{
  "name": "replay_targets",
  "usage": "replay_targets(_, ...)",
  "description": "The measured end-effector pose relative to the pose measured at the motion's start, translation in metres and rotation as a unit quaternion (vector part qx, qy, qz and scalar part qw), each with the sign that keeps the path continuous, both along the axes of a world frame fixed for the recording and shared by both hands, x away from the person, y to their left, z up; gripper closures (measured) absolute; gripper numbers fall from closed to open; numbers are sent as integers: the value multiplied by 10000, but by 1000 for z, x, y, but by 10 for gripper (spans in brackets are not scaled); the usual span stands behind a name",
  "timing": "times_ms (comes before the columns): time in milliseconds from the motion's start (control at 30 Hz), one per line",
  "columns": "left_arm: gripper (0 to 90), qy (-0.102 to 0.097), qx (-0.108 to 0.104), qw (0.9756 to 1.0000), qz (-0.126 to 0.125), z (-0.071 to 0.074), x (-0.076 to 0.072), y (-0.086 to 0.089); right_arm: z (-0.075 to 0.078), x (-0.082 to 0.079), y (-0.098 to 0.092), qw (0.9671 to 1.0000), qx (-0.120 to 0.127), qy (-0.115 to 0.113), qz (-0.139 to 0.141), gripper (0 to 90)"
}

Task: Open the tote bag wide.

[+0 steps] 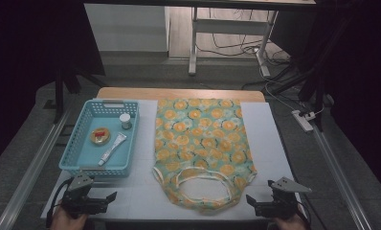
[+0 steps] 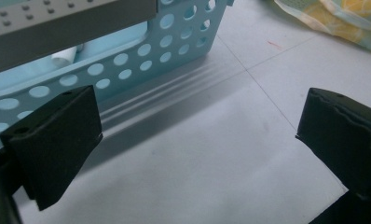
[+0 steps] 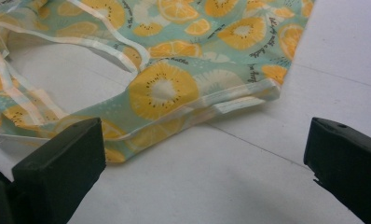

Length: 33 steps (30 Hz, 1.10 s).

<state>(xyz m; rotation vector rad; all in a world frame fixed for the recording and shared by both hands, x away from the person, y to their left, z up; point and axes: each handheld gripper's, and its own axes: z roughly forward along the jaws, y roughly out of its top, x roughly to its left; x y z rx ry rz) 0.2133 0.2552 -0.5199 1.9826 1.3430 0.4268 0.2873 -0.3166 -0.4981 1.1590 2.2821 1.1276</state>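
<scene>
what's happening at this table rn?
A person holds a two-jaw gripper in each hand at the near edge of a white-covered table. The left gripper and the right gripper are both open and hold nothing. An orange-slice-print fabric bag lies flat between them, untouched. A light blue perforated plastic basket holds a small jar, a round tin and a tube.

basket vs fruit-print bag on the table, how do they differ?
The blue basket is rigid, with perforated walls; the fruit-print bag is soft cloth lying flat.
The basket is plain light blue; the bag is teal with orange slices.
The basket holds a small jar, a round tin and a tube; nothing lies on the bag.
Both sit on the white mat, side by side, neither gripped.
</scene>
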Motion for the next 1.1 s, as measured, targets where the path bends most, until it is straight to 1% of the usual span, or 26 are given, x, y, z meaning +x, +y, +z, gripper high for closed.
replay_targets(67,0,-41,29,10000,-19,0,1,0,0,0,0,10000,-24,18,8,0)
replay_targets(233,0,25,-27,10000,-60,-1,4,1,-1,2,1,9999,-33,80,50,0)
replay_targets(300,0,106,-22,9998,-141,-2,6,0,-1,3,1,9999,-13,118,65,0)
replay_targets(400,0,177,3,9995,-248,-3,7,-2,-1,3,1,9998,-5,157,107,0)
replay_targets(567,0,209,-13,9994,-275,-3,8,-1,-1,4,2,9996,-19,193,193,0)
replay_targets(700,0,228,-58,9994,-260,-3,8,-1,-1,4,1,9996,-10,209,187,0)
replay_targets(900,0,194,-16,9993,-304,-3,7,-2,-1,3,2,9997,-63,158,185,0)
replay_targets(967,0,184,-33,9994,-305,-3,7,-2,-1,3,3,9997,-57,153,199,0)
replay_targets(1067,0,174,-59,9994,-294,-3,7,-1,1,3,3,9996,26,114,257,0)
replay_targets(1100,0,176,-71,9994,-297,-3,6,0,2,3,4,9996,11,92,265,0)
